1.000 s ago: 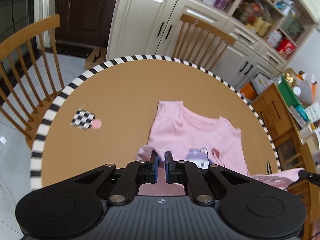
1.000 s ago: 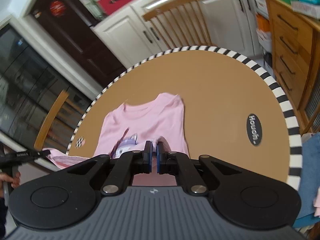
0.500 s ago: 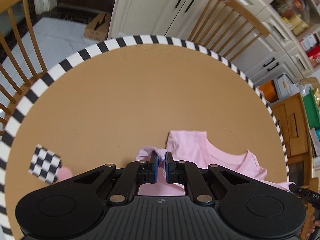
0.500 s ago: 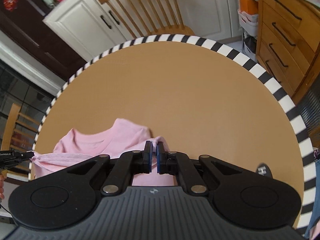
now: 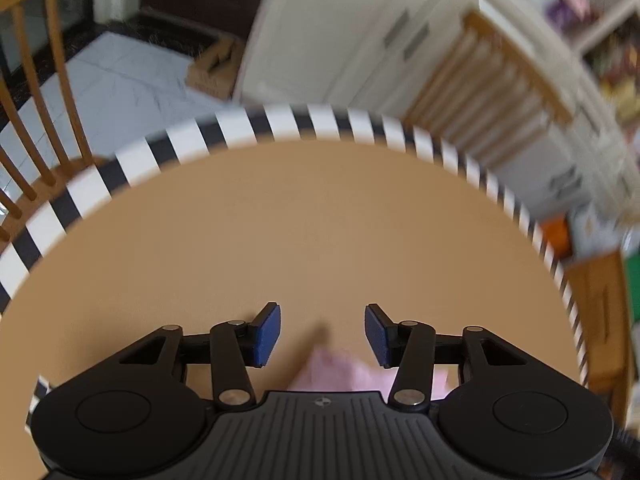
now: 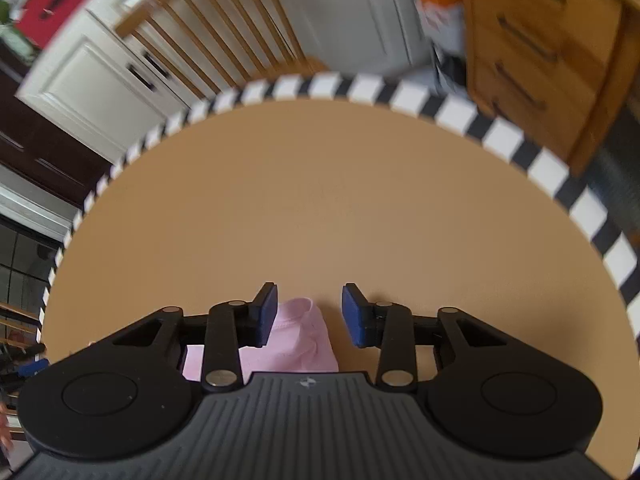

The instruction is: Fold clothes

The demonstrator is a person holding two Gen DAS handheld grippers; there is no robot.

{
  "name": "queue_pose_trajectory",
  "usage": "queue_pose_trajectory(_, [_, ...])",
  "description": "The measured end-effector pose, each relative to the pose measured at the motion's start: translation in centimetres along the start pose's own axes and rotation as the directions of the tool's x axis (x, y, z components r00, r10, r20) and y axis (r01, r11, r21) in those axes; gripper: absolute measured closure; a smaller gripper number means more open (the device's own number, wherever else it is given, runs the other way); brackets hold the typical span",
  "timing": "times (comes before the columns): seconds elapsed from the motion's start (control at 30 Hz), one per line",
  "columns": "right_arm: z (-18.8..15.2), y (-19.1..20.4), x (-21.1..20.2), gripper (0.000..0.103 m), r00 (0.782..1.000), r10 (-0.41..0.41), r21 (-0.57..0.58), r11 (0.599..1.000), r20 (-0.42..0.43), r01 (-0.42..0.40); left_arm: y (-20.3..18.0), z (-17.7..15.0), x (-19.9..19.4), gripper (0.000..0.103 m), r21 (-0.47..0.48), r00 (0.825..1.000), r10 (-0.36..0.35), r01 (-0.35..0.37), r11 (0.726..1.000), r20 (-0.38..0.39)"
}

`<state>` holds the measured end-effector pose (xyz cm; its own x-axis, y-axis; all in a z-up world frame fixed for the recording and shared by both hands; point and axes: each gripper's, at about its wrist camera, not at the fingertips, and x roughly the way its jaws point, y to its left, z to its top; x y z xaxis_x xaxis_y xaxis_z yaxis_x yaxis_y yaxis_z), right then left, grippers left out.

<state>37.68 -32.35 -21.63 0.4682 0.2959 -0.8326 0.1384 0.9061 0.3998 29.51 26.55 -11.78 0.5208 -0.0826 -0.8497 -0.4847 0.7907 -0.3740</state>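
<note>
Left wrist view: the left gripper point(image 5: 322, 334), matte black plastic with flat blue pads, points steeply down at the table. Its jaws have just been opening and now stand well apart, holding nothing. A soft pink shirt point(image 5: 340, 372), blurred here, lies bunched on the table just behind and below the gap, partly hidden by the ribbed gripper body. Beyond the pads the round table point(image 5: 300, 220) is smooth, bare tan board, ringed by a black-and-white striped rim, with wide open surface out to the far edge. A wooden spindle-back chair point(image 5: 36, 92) stands past the left rim and another point(image 5: 508, 92) past the far right rim.

Right wrist view: the right gripper point(image 6: 309, 316) has also just been opening, its jaws parted more narrowly and gripping nothing. The shirt's folded, rounded edge point(image 6: 300, 338) lies between the pads, close against the left one, clear of the right. Bare tabletop stretches ahead. A wooden chest of drawers point(image 6: 532, 52) stands past the far right rim.
</note>
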Motion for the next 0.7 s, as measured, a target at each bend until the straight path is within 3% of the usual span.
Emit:
queue_pose_trajectory(0.07, [-1.0, 0.1, -1.4, 0.072, 0.998, 0.012, -0.086, 0.996, 0.054, -0.008, 0.7, -0.4, -1.2, 0.049, 0.014, 0.998, -0.007, 0.006, 1.0, 0.07])
queue_pose_trajectory(0.17, [-3.6, 0.8, -2.7, 0.084, 0.998, -0.013, -0.277, 0.96, 0.067, 0.031, 0.5, -2.9, -2.4, 0.048, 0.149, 0.995, -0.063, 0.051, 0.988, 0.078])
queue_pose_trajectory(0.27, [-6.1, 2.1, -2.2, 0.101, 0.999, -0.028, -0.407, 0.913, 0.034, 0.039, -1.5, -6.4, -2.1, 0.048, 0.306, 0.995, -0.104, 0.095, 0.947, 0.012])
queue_pose_trajectory(0.37, [-7.2, 3.6, -1.0, 0.101, 0.998, 0.054, -0.405, 0.913, -0.012, -0.054, -3.5, -9.9, -0.8, 0.048, 0.431, 0.993, -0.116, 0.119, 0.894, -0.035])
queue_pose_trajectory(0.53, [-7.0, 6.0, 1.8, 0.101, 0.999, 0.044, -0.432, 0.9, -0.032, -0.054, -6.3, -12.3, 1.9, 0.048, 0.532, 0.996, -0.082, 0.089, 0.842, -0.036])
queue_pose_trajectory(0.6, [-6.3, 6.3, 2.5, 0.101, 0.999, 0.043, -0.415, 0.908, -0.031, -0.052, -6.7, -11.8, 2.8, 0.048, 0.54, 0.998, -0.054, 0.051, 0.84, -0.011])
queue_pose_trajectory(0.7, [-5.2, 6.1, 2.9, 0.1, 0.999, 0.037, -0.387, 0.921, -0.003, -0.036, -6.9, -10.4, 3.1, 0.048, 0.502, 0.998, -0.057, 0.042, 0.864, 0.015])
